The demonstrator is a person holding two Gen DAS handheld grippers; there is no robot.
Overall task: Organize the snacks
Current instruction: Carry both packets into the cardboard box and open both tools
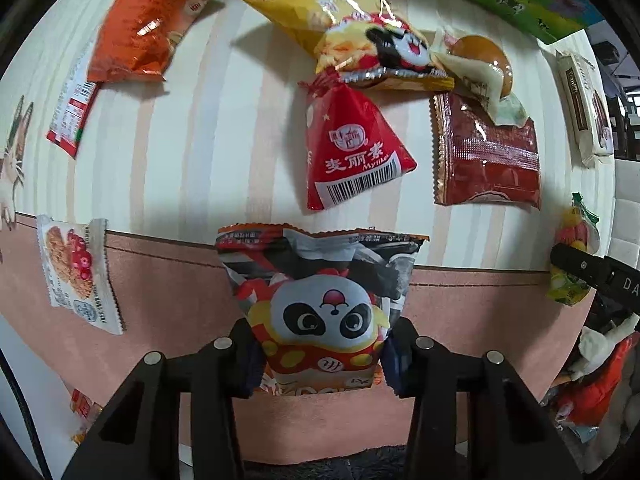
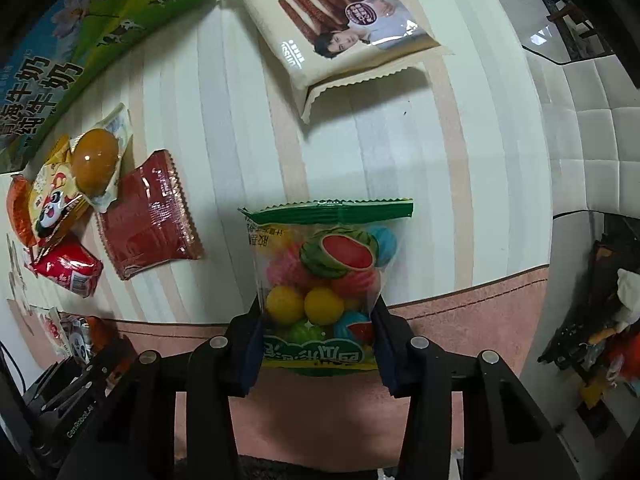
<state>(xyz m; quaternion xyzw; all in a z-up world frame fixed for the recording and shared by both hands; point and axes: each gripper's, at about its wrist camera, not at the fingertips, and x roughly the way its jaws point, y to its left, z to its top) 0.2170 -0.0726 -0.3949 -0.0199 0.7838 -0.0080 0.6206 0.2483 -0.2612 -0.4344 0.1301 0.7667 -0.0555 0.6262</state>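
My left gripper (image 1: 320, 356) is shut on a grey and red panda snack bag (image 1: 320, 300) and holds it above the table's pink front border. My right gripper (image 2: 318, 344) is shut on a clear bag of coloured gummy balls with a watermelon picture (image 2: 324, 276); this bag also shows at the right edge of the left wrist view (image 1: 572, 256). On the striped tablecloth lie a red triangular Mylikes bag (image 1: 352, 148), a dark red packet (image 1: 488, 160), a yellow panda chip bag (image 1: 360, 36), a wrapped braised egg (image 1: 480, 60) and an orange bag (image 1: 148, 24).
A cream biscuit-stick pack (image 2: 336, 28) lies at the far right of the table. A green milk carton box (image 2: 100, 28) stands along the back edge. A white cracker packet (image 1: 76, 276) and a red-white packet (image 1: 72, 116) lie at the left. Clutter sits on the floor at right (image 2: 608, 344).
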